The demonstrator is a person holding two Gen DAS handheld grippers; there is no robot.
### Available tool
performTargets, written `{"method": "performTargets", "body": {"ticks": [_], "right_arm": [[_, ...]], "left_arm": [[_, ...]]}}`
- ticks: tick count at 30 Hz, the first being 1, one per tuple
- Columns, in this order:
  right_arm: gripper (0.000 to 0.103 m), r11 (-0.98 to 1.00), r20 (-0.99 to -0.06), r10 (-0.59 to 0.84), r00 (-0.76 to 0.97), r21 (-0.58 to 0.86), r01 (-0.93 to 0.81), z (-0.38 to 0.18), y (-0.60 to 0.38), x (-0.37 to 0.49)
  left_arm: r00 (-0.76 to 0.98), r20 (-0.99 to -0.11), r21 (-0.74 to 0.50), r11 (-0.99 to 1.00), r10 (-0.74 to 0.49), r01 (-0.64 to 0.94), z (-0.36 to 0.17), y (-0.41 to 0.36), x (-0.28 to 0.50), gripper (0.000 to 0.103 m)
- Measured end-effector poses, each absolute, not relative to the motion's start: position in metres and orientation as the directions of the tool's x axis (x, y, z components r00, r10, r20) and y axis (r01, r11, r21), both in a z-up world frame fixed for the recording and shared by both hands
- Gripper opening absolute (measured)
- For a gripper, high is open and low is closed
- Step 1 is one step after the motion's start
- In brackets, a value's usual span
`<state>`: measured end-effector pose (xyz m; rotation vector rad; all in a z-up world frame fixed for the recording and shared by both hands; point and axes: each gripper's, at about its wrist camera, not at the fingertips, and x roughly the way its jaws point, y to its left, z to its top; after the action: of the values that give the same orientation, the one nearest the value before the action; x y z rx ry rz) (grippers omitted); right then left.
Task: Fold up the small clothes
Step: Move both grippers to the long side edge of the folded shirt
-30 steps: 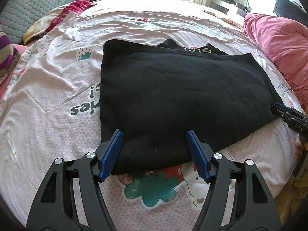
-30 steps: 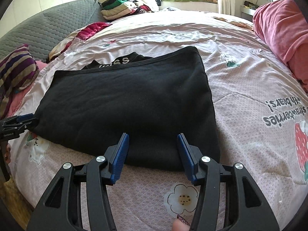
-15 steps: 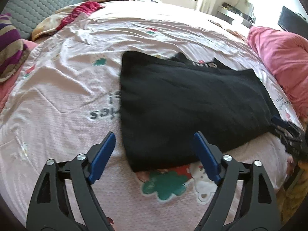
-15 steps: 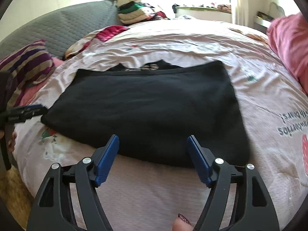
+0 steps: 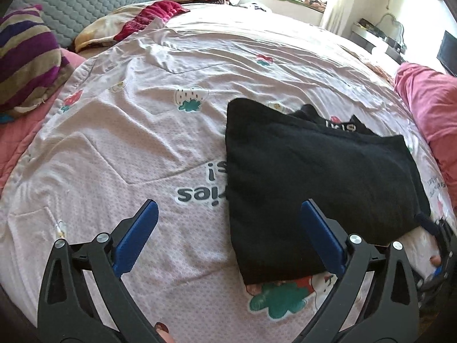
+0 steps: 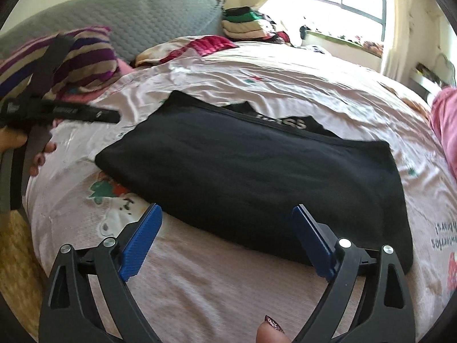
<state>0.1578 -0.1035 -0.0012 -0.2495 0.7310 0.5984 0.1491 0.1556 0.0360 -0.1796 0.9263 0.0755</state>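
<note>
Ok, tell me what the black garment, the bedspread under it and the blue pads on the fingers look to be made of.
Black garment: thick, matte knit, probably fleece or sweatshirt cotton; it folds bulkily and shows no sheen.
Bedspread: thin pink woven cloth, likely cotton, with printed cartoons, creases and a fine dotted texture.
Blue pads: moulded plastic or rubber, finely ribbed, on black plastic fingers.

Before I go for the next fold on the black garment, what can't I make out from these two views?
- Black garment: layers beneath the top fold are hidden in both views.
- White lettering at the far edge: partly covered by the fold, unreadable.
- Right hand-held gripper, left wrist view: cut off by the frame edge.
- Left hand-held gripper, right wrist view: blurred.
</note>
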Motion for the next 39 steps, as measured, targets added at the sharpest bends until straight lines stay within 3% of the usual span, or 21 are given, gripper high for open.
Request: {"method": "performTargets", "body": {"ticks": [17, 35, 38, 39], "right_arm": [[0.094, 0.671, -0.717, 0.429, 0.549, -0.153, -0.725, -0.021, -0.008, 0.146], [0.094, 0.613, -0.708, 0.322, 0.628, -0.350, -0.708, -0.046, 0.049, 0.170], [0.089, 0.609, -0.694, 0.322, 0.644, -0.369, -0.702, -0.046, 0.053, 0.173], [0.080, 0.608, -0.683, 0.335, 0.649, -0.370, -0.703, -0.044, 0.054, 0.173]], "left_arm": [[0.576, -0.816, -0.103, 0.972, 0.038, -0.210, 0.036, 0.171, 0.186, 0.093], [0.526, -0.850, -0.127, 0.957, 0.030, -0.260, 0.021, 0.185, 0.232, 0.093], [0.514, -0.858, -0.157, 0.946, 0.012, -0.283, 0.016, 0.193, 0.239, 0.093], [0.510, -0.860, -0.166, 0.942, 0.005, -0.291, 0.015, 0.195, 0.242, 0.093]]}}
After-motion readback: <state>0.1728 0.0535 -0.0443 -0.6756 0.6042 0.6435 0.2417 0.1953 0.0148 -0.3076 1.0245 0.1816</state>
